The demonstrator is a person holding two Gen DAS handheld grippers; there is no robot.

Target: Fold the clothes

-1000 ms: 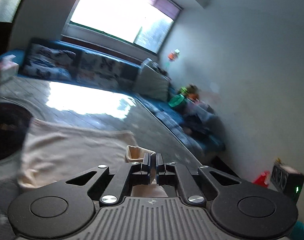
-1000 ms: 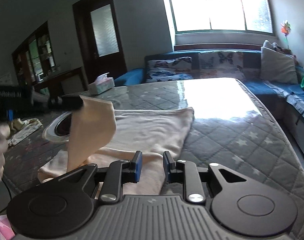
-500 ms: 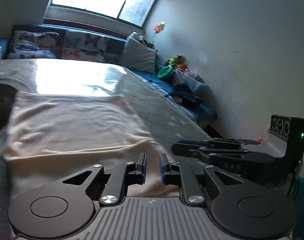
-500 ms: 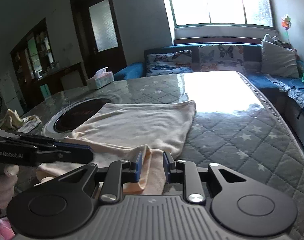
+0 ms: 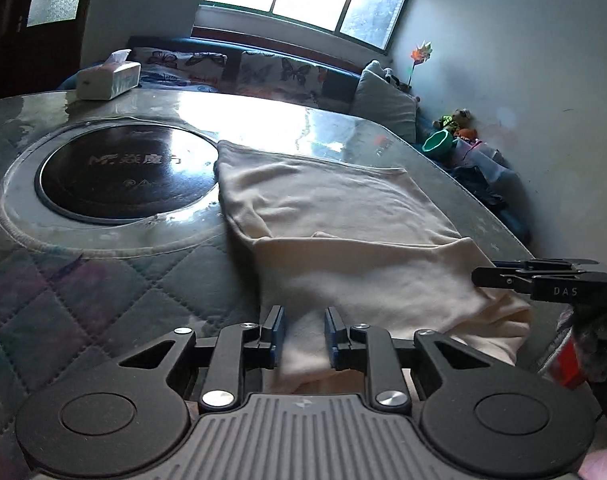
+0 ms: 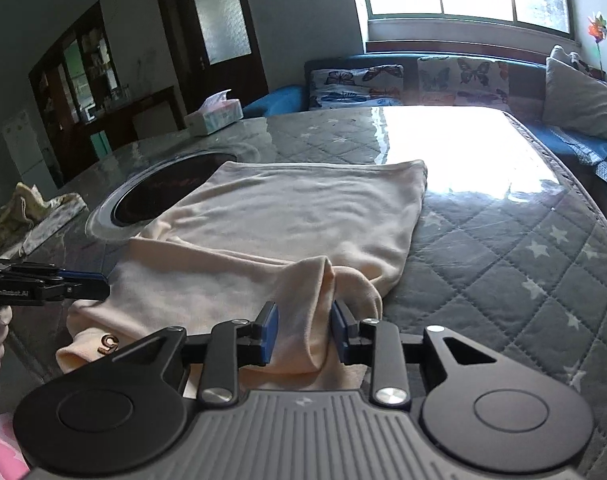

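Observation:
A cream garment (image 5: 343, 224) lies flat on the quilted table (image 5: 103, 304), its near part folded over the rest. It also shows in the right wrist view (image 6: 303, 224). My left gripper (image 5: 303, 340) is open, with the garment's near left edge between its fingers. My right gripper (image 6: 303, 334) is open, with a raised fold of the cloth between its fingers. Each gripper shows side-on in the other's view: the right one (image 5: 543, 276) at the garment's right corner, the left one (image 6: 51, 282) at its left edge.
A round dark hob (image 5: 123, 176) under glass is set in the table left of the garment. A tissue box (image 5: 107, 78) stands at the far edge. A sofa with cushions (image 6: 463, 76) runs under the window. A crumpled cloth (image 6: 19, 208) lies at far left.
The left gripper let go of the lifted cloth, which dropped as a fold onto the garment, then swung left and opened wider. The right gripper opened wider around the cloth.

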